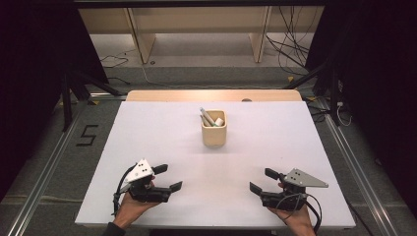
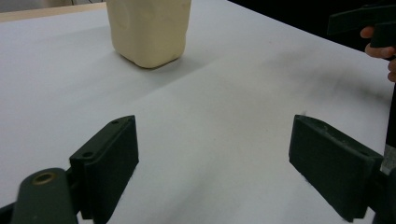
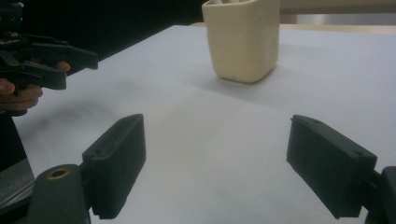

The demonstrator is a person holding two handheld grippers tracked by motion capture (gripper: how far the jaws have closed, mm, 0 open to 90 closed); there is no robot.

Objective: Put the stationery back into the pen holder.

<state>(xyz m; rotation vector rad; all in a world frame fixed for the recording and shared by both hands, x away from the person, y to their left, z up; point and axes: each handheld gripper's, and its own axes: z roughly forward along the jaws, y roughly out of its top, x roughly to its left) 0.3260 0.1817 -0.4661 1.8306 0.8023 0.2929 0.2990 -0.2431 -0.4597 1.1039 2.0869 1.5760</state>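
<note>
A cream square cup (image 1: 214, 133) stands upright near the middle of the white table (image 1: 162, 132), with a couple of pale markers (image 1: 207, 118) leaning inside it. It also shows as the cream cup (image 2: 148, 30) in the left gripper view and the cream cup (image 3: 243, 37) in the right gripper view. My left gripper (image 1: 168, 177) rests low at the front left, open, nothing between its jaws. My right gripper (image 1: 263, 180) sits at the front right, open and empty too. Both point inward toward the cup and are well short of it.
A wooden strip (image 1: 211, 95) borders the table's far edge. Beyond it are a wooden shelf frame (image 1: 196, 29) and loose cables (image 1: 290, 49) on the floor. A "5" mark (image 1: 87, 135) lies on the floor at the left.
</note>
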